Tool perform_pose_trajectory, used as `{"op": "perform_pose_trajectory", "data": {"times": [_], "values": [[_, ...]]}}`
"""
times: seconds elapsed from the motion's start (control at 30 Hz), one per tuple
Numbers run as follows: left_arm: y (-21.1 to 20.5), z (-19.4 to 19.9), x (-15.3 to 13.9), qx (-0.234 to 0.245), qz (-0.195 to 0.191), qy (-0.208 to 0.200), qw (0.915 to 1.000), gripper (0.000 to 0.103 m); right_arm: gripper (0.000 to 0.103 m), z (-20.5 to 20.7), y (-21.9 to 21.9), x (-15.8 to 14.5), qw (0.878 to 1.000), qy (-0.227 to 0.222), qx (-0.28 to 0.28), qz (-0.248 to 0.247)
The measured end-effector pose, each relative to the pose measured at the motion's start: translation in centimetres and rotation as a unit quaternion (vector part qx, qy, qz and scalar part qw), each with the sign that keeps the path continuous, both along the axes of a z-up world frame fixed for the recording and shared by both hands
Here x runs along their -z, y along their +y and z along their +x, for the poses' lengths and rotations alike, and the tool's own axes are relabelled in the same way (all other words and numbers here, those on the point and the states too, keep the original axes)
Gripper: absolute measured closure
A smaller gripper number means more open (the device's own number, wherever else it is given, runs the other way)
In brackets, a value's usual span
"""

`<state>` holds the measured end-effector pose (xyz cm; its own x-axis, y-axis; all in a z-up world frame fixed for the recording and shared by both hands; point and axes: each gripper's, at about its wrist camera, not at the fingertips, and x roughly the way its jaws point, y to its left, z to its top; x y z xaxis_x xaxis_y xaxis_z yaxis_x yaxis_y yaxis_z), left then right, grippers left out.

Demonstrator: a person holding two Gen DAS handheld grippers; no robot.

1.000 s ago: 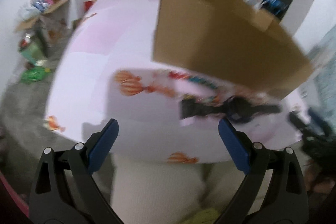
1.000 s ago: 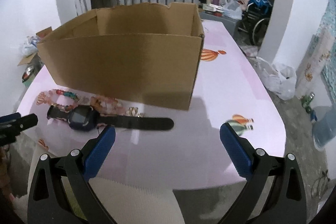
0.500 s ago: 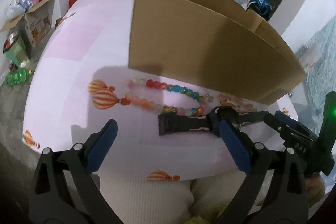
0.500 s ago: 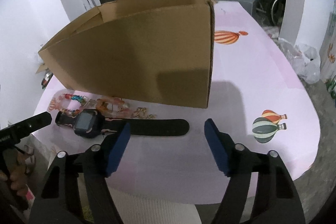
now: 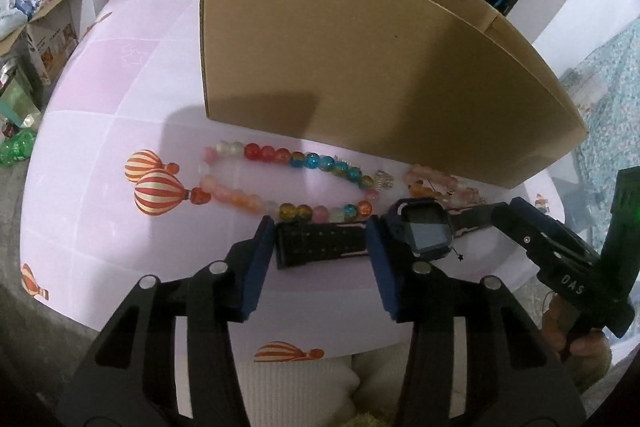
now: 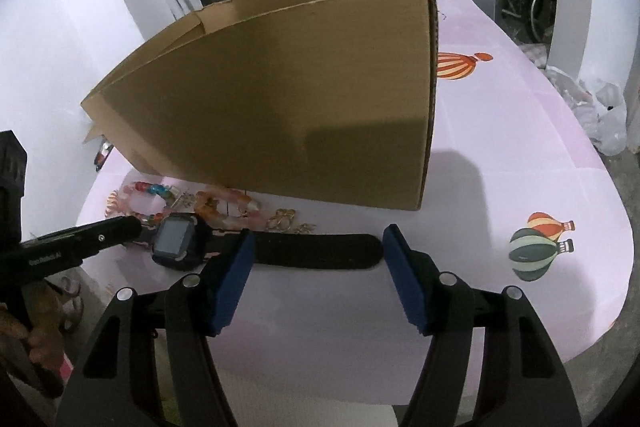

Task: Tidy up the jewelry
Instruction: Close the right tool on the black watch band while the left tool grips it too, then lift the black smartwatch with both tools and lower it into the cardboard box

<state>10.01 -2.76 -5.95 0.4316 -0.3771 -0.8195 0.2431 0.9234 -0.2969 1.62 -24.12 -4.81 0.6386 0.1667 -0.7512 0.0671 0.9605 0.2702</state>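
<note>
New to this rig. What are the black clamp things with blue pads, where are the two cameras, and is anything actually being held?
No robot here: a person holds a hand gripper in each hand, and a fisheye camera on each looks along its two blue-padded fingers. The left view shows the left gripper, the right view the right gripper.

On the pink balloon-print tablecloth stand a cardboard box and, before it, a multicoloured bead bracelet, a pinkish bracelet, small gold pieces and a dark smartwatch.

Each gripper straddles one watch strap: the left jaws are closing around theirs, the right stand open around the other. The pads do not visibly press yet, so nothing is held.
</note>
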Motion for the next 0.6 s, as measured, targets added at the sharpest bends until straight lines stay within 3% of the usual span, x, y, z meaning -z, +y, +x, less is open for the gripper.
{"op": "perform_pose_trajectory", "data": {"times": [0.27, 0.47, 0.6], "values": [[-0.1, -0.5, 0.4, -0.001, -0.007, 0.002, 1.0000, 0.078, 0.038, 0.2, -0.2, -0.2, 0.997, 0.008, -0.012, 0.074], [0.2, -1.0, 0.7, 0.000, -0.006, -0.001, 1.0000, 0.090, 0.039, 0.4, 0.0, -0.6, 0.996, 0.003, -0.007, 0.088], [0.2, -1.3, 0.8, -0.001, -0.012, -0.005, 0.9999, 0.091, 0.057, 0.5, 0.0, -0.6, 0.996, 0.008, -0.009, 0.090]]}}
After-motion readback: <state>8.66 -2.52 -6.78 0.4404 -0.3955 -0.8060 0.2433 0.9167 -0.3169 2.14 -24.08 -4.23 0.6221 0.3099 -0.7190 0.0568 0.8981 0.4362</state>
